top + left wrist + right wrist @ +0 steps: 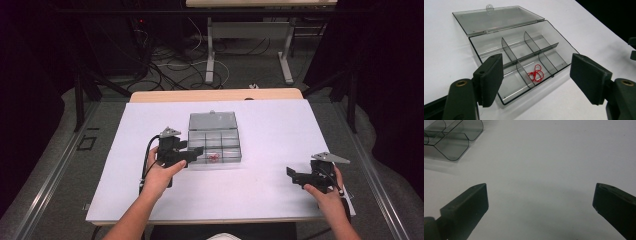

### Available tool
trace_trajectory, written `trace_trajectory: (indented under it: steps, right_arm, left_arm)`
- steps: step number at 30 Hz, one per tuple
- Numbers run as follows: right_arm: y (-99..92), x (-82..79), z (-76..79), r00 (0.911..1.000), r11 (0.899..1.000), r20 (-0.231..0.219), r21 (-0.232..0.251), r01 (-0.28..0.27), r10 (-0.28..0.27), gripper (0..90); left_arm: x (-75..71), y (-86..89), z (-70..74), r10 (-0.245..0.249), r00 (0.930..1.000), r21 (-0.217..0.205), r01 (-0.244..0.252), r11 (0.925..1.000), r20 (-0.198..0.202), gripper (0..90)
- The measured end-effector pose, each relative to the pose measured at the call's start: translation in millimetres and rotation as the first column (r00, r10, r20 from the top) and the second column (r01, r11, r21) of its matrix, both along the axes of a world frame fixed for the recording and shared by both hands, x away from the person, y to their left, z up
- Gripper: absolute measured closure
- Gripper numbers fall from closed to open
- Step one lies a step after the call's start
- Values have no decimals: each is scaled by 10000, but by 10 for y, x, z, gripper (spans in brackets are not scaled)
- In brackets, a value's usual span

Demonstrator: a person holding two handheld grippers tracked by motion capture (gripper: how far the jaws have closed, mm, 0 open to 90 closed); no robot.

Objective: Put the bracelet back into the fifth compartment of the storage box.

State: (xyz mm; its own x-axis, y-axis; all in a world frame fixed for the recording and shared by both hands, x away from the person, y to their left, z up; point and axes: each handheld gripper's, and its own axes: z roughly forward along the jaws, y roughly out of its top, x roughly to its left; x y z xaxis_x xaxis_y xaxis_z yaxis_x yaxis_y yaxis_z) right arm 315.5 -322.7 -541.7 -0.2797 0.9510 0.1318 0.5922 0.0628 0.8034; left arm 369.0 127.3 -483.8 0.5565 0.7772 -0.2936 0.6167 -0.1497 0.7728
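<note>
Inside one open organizer box (486, 47), one red cord (536, 73).

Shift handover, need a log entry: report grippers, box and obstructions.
Left gripper open, nothing between jaws, just over the compartment box. Lid flat open; red string in a near compartment. Right gripper open above bare table. No obstructions.

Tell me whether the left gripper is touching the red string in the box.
Apart. In the left gripper view the left gripper has open jaws with nothing between them, and the red string lies beyond them on the floor of a compartment of the clear box.
</note>
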Motion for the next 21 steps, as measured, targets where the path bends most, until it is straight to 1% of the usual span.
trace_trajectory:
  steps: [1, 2, 3, 4, 6, 8, 9, 10, 11, 14, 16, 17, 19, 21]
  right_arm:
    - [-3, 0, 2, 10000, 10000, -14, -6, -53, 53, 0]
    - [1, 1, -1, 10000, 10000, 43, -7, 7, -7, 0]
    - [0, -4, 5, 10000, 10000, -60, 34, -40, 40, 0]
    - [0, -4, 5, 10000, 10000, -70, 45, -55, 56, 0]
    - [4, -6, 6, 9999, 10000, -104, 62, -19, 19, 0]
    - [5, -5, 6, 10000, 10000, -77, 55, -29, 30, 0]
    - [5, -5, 7, 10000, 10000, -73, 56, -24, 25, 0]
    - [5, -5, 7, 10000, 10000, -70, 55, -22, 22, 0]
    - [5, -5, 6, 10000, 10000, -72, 59, -19, 20, 0]
    - [3, -5, 6, 10000, 10000, -71, 56, -30, 30, 0]
    - [2, -6, 6, 10000, 10000, -66, 58, -30, 30, 0]
    - [2, -6, 7, 10000, 10000, -62, 56, -28, 28, 0]
    - [-4, -4, 5, 10000, 10000, -38, 26, -53, 54, 0]
    - [-3, -4, 4, 10000, 10000, -37, 20, -34, 34, 0]
  left_arm:
    - [-12, 15, 6, -1, 10000, -10, 1, 10000, -7, 246]
    - [-21, 34, 12, -53, 10000, 19, 53, 10000, 26, 230]
    - [-35, 44, 16, 15, 10000, -59, -15, 10000, -4, 216]
    - [-43, 72, 29, -100, 9999, -15, 100, 9999, -72, 199]
    - [-64, 100, 39, -51, 10000, -36, 51, 10000, -49, 162]
    - [-84, 135, 49, 26, 10000, -15, -25, 10000, 47, 159]
    - [-92, 158, 58, 22, 10000, 65, -23, 10000, 50, 153]
    - [-99, 171, 58, 103, 9999, 46, -104, 9999, 136, 137]
    - [-103, 194, 61, 123, 9997, 135, -126, 9998, 210, 109]
    - [-122, 249, 62, 195, 9995, 166, -199, 9997, 241, 51]
    - [-130, 288, 53, 259, 9989, 233, -269, 9994, 399, 16]
    - [-136, 309, 47, 247, 9988, 249, -258, 9994, 434, 9]
    - [-145, 363, 33, 312, 9980, 432, -336, 9985, 552, 4]
    - [-153, 407, 17, 413, 9977, 415, -436, 9982, 540, 5]
